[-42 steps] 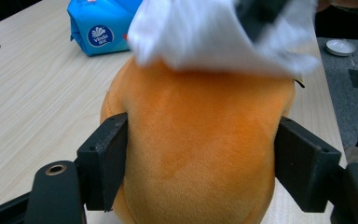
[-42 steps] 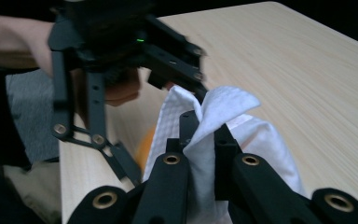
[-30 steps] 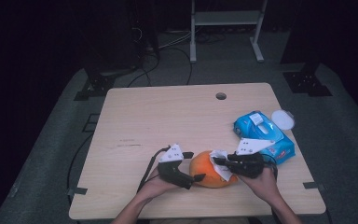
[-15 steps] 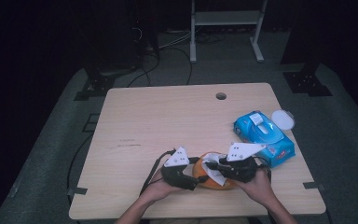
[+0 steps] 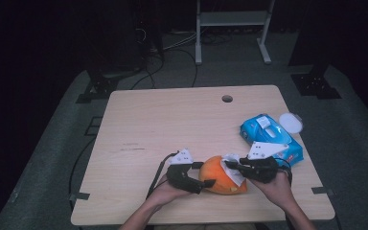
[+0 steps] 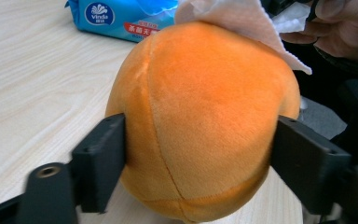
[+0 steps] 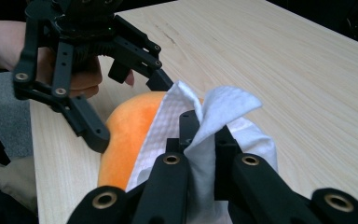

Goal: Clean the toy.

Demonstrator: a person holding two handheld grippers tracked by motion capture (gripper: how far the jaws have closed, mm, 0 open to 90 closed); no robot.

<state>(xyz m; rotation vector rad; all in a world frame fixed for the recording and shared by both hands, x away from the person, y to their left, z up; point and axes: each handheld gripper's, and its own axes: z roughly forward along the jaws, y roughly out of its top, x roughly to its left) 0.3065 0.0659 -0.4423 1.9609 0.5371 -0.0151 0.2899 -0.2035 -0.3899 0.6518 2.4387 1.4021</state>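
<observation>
Left gripper (image 6: 198,154) view alone reads wipes pack (image 6: 121,16) label

A high camera looks forward and down over the pale wooden worktop (image 5: 172,124), while both gripper cameras sit close, sharing the orange plush ball (image 6: 200,121).

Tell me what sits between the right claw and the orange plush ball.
A white wipe: the right claw is shut on it and lays it against the orange plush ball. The right gripper view shows this best; the high view shows it too.
</observation>
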